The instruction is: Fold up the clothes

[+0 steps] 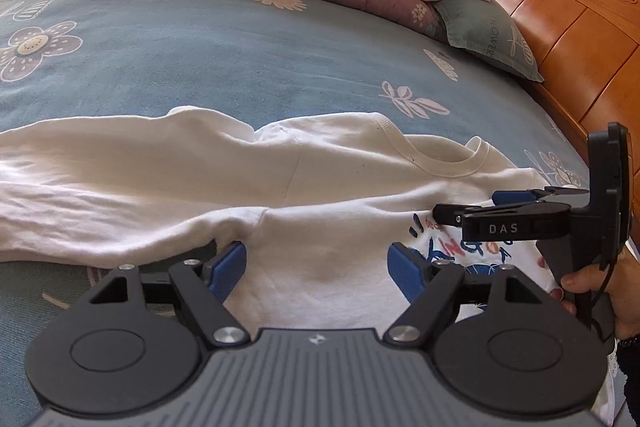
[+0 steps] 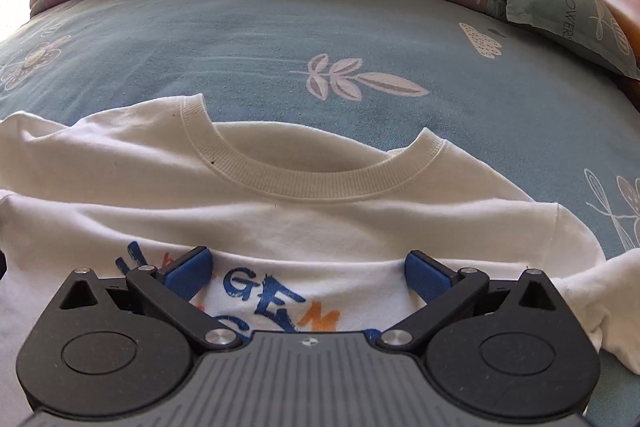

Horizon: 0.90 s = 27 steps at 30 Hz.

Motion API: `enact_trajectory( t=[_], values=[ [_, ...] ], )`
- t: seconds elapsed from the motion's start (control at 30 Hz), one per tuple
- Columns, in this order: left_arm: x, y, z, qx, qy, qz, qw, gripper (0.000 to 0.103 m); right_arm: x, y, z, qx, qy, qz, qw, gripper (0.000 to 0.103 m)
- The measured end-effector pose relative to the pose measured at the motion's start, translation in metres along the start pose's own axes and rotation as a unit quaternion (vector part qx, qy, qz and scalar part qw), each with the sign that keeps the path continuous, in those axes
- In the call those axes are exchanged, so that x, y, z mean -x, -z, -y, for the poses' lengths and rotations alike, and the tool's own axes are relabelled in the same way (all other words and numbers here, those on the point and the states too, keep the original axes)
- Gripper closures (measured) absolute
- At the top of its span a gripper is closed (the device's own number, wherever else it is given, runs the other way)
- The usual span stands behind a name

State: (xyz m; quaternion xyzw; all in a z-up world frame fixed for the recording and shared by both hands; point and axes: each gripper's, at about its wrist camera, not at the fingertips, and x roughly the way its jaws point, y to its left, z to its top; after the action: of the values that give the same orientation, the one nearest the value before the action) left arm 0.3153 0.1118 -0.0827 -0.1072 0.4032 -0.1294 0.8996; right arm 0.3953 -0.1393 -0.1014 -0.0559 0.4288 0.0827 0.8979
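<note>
Fingers [image 2: 188, 269] spread both grippers – over white tee [image 2: 304, 223], "DAS" on R gripper [image 1: 496, 205].

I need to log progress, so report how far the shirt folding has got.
Done: the white sweatshirt lies print-up on the blue bedsheet, its left sleeve laid across its upper part. In hand: nothing; left gripper and right gripper hover open above it. Left: the right sleeve still trails out, and the body is unfolded.
</note>
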Motion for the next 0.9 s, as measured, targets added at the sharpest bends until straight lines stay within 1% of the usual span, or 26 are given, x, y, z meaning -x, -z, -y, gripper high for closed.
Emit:
enact_trajectory(
  t=[0.07,0.13,0.43,0.47,0.6,0.77,0.83,0.9],
  values=[
    [0.001,0.0,0.0,0.001,0.0,0.002,1.0,0.025,0.001,-0.006,0.001,-0.005,-0.002,-0.002,1.0,0.0],
    [0.004,-0.001,0.001,0.001,0.002,0.008,1.0,0.025,0.012,-0.007,-0.001,-0.007,-0.021,0.007,1.0,0.0],
    [0.011,-0.004,-0.001,0.003,0.01,0.025,0.9996,0.024,-0.014,-0.013,-0.035,0.065,-0.057,0.013,0.996,0.0],
    [0.012,-0.004,0.0,0.003,0.014,0.029,0.9995,0.024,-0.015,-0.014,-0.032,0.065,-0.065,0.015,0.996,0.0],
    [0.018,-0.003,0.005,-0.008,0.033,0.043,0.9985,0.024,0.006,-0.019,-0.004,0.063,-0.104,0.013,0.993,0.0],
    [0.012,0.002,0.016,-0.028,0.041,0.033,0.9982,0.022,0.033,-0.024,0.031,0.057,-0.15,0.01,0.987,0.0],
    [0.01,0.005,0.02,-0.037,0.045,0.029,0.9979,0.022,0.036,-0.023,0.055,0.034,-0.15,0.01,0.988,0.0],
    [0.009,0.008,0.024,-0.046,0.05,0.027,0.9973,0.022,0.033,-0.023,0.079,-0.002,-0.159,0.007,0.987,0.0]
  ],
)
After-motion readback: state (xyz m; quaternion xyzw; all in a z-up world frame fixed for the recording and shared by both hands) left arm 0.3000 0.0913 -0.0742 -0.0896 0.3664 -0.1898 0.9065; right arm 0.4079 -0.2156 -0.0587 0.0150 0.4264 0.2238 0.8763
